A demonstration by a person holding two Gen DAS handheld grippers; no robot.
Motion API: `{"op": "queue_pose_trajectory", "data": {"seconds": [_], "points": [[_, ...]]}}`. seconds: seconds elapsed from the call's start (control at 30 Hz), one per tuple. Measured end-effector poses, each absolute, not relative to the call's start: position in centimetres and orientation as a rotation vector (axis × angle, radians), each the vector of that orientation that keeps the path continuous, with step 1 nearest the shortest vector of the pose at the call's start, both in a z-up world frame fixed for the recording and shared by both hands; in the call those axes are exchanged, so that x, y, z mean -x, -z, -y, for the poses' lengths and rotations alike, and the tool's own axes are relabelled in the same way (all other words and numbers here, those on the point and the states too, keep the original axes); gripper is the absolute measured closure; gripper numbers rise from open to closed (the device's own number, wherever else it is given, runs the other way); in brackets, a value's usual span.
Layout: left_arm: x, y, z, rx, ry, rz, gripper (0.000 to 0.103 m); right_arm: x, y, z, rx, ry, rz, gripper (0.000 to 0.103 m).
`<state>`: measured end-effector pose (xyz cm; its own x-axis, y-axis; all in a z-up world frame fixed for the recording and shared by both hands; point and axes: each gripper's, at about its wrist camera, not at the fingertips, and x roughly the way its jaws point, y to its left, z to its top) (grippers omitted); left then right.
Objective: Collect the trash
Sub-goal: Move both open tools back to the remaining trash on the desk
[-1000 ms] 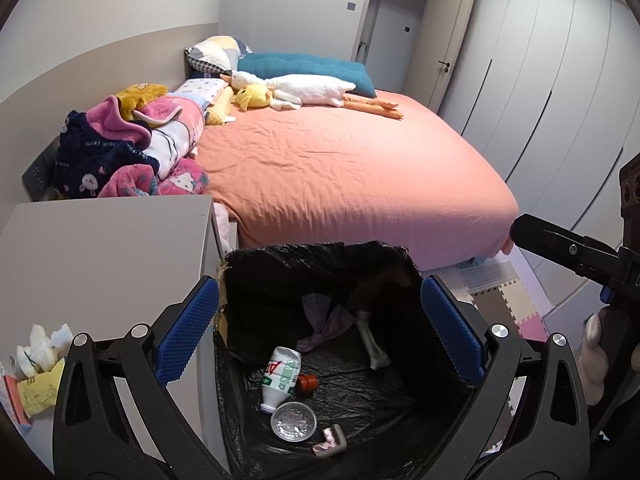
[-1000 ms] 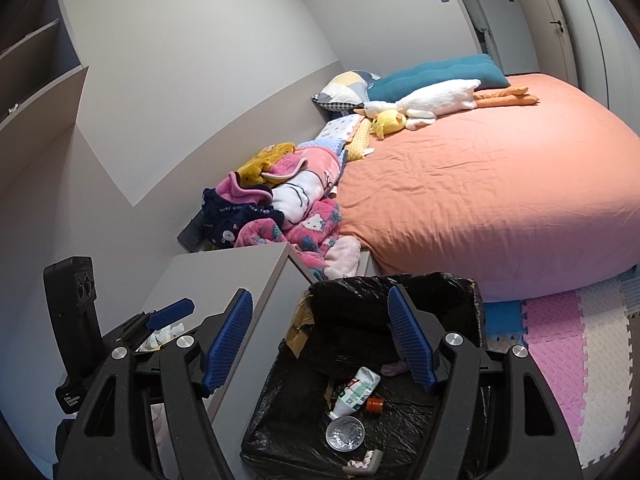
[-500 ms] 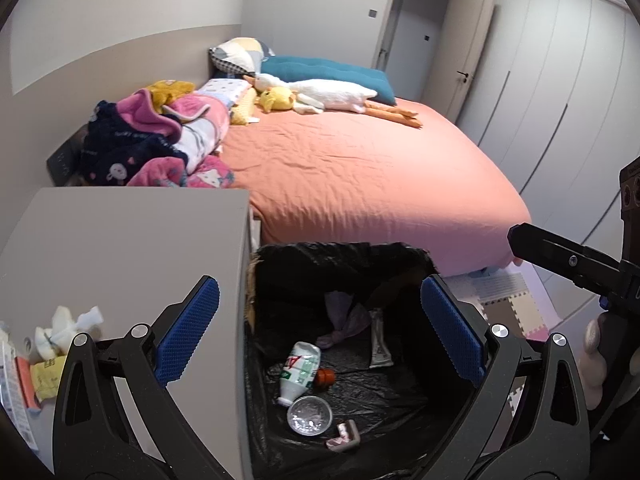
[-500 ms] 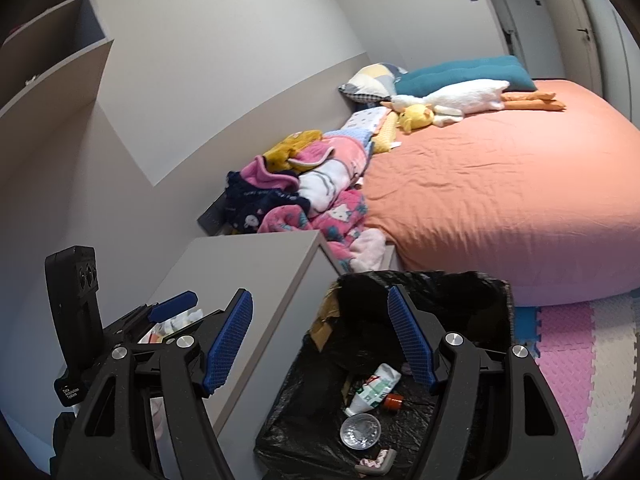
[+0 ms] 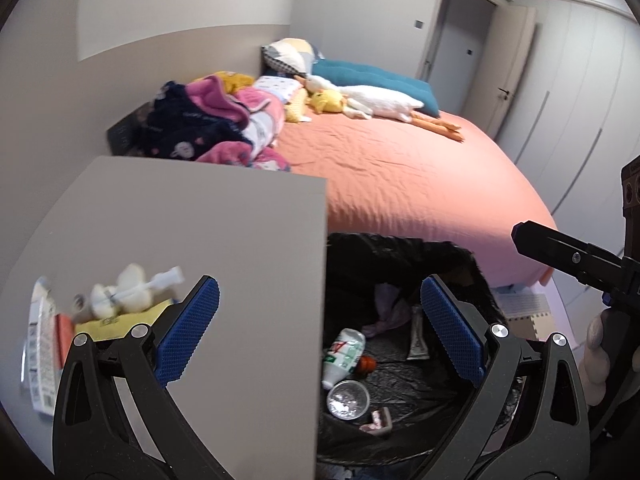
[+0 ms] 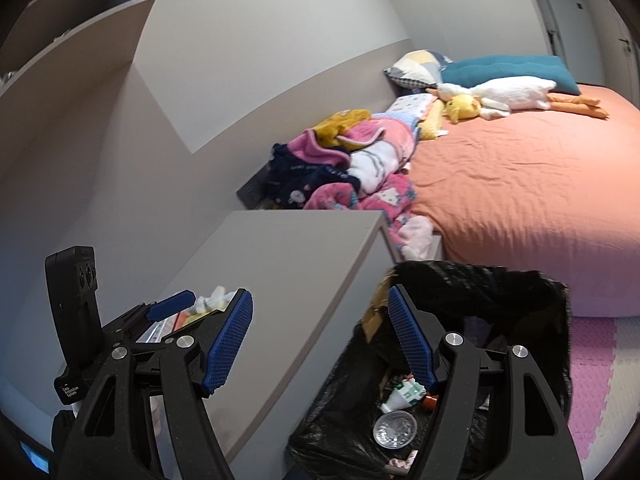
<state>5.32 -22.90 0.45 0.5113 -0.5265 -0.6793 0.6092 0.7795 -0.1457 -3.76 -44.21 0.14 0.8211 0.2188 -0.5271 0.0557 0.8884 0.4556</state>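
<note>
A trash bin lined with a black bag (image 5: 404, 248) (image 6: 520, 288) stands between a grey cabinet (image 5: 192, 216) (image 6: 288, 256) and the bed. It holds a crushed white bottle (image 5: 344, 350) (image 6: 402, 394), a clear round lid (image 5: 347, 400) (image 6: 394, 429) and small scraps. On the cabinet's near left corner lies a pile of trash: crumpled white tissue (image 5: 120, 290) (image 6: 212, 300), yellow paper (image 5: 116, 322) and a white wrapper (image 5: 40, 356). My left gripper (image 5: 320, 330) is open and empty above the cabinet's right edge. My right gripper (image 6: 320, 344) is open and empty, to the right of the left one.
An orange bed (image 5: 400, 176) with plush toys (image 5: 376, 100) and a heap of clothes (image 5: 216, 124) lies behind the cabinet. Pink foam mats (image 6: 592, 380) cover the floor right of the bin. Closet doors (image 5: 580, 92) line the right wall. A shelf (image 6: 72, 28) hangs upper left.
Both grippers have swung left, from over the bin toward the cabinet top. The trash pile has come further into view. Both stay open.
</note>
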Motion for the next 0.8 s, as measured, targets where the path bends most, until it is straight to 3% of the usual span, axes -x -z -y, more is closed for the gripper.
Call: {"op": "queue_pose_trajectory", "data": {"seconds": [0.8], "points": [[-6.3, 0.5, 11.0, -0.016, 0.441, -0.784, 0.006, -1.6, 0.6, 33.8, -0.343, -0.306, -0.684, 0.032]]}}
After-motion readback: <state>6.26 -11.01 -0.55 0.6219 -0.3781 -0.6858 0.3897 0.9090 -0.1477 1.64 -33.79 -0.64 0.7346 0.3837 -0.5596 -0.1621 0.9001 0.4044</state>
